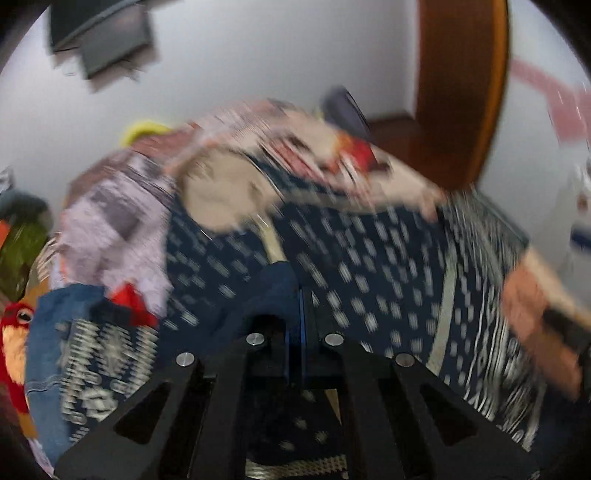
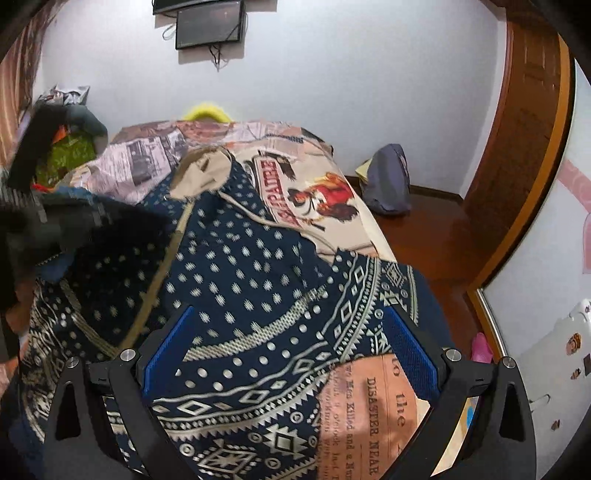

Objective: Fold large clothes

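Our left tool (image 1: 293,295) is clamped on the navy garment (image 2: 258,266) spread over the bed (image 2: 354,398); right tool (image 2: 290,354) gapes above it. Yank one-handed and the fold probably bunches up.

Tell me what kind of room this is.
Most likely a bedroom: a bed with a newspaper-print sheet fills the middle, a wooden door stands at the right, and a screen hangs on the white wall. A navy patterned garment lies spread on the bed.

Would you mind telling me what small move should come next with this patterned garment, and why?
Probably lower the right gripper and close it on the navy garment: its blue pads stand wide apart over the hem, while the left gripper looks already shut on the fabric.
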`<state>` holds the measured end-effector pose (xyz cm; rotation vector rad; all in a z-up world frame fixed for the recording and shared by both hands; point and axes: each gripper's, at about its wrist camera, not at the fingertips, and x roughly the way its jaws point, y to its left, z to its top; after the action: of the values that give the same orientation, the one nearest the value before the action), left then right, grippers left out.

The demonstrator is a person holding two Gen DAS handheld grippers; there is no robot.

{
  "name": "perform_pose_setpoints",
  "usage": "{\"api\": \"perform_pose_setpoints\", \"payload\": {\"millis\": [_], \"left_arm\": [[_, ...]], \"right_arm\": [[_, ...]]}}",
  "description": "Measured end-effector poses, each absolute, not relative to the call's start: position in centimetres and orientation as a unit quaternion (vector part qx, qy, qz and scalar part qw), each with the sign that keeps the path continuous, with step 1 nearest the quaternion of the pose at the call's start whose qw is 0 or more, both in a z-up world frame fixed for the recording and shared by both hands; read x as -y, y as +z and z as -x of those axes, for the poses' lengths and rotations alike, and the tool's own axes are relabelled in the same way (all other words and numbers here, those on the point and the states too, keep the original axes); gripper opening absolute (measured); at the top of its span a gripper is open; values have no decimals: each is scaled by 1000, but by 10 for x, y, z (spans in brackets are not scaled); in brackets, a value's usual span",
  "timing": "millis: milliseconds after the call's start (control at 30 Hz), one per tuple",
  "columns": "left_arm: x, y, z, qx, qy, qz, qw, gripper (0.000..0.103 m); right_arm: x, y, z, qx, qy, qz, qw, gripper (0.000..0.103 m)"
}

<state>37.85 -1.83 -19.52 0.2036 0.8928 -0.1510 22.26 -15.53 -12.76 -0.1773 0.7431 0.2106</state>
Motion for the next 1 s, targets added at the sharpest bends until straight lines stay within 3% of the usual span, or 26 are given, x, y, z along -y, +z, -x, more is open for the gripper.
{"api": "perform_pose_setpoints", "payload": {"millis": [133, 200, 267, 500, 733, 867, 1000], "left_arm": [[32, -229, -371, -480, -100, -127, 862, 12], [36, -239, -366, -500, -126, -127, 847, 42], [37, -241, -357, -504, -145, -122, 842, 55], [19, -211, -310, -478, -150, -122, 857, 62], [-60, -167, -270, -435, -24, -100, 895, 71], [-109, -161, -249, -420, 35, -94, 902, 80], [-154, -174, -239, -441, 71, -46, 894, 80]], "right_arm": [[156, -141, -228, -381, 100, 91, 914, 99], [155, -144, -229, -386, 103, 93, 912, 99], [152, -145, -228, -386, 107, 98, 911, 99], [138, -136, -224, -375, 113, 118, 912, 99], [101, -118, -224, -358, 148, 141, 911, 99], [63, -116, -221, -345, 184, 176, 903, 99], [18, -128, -220, -346, 223, 216, 886, 99]]}}
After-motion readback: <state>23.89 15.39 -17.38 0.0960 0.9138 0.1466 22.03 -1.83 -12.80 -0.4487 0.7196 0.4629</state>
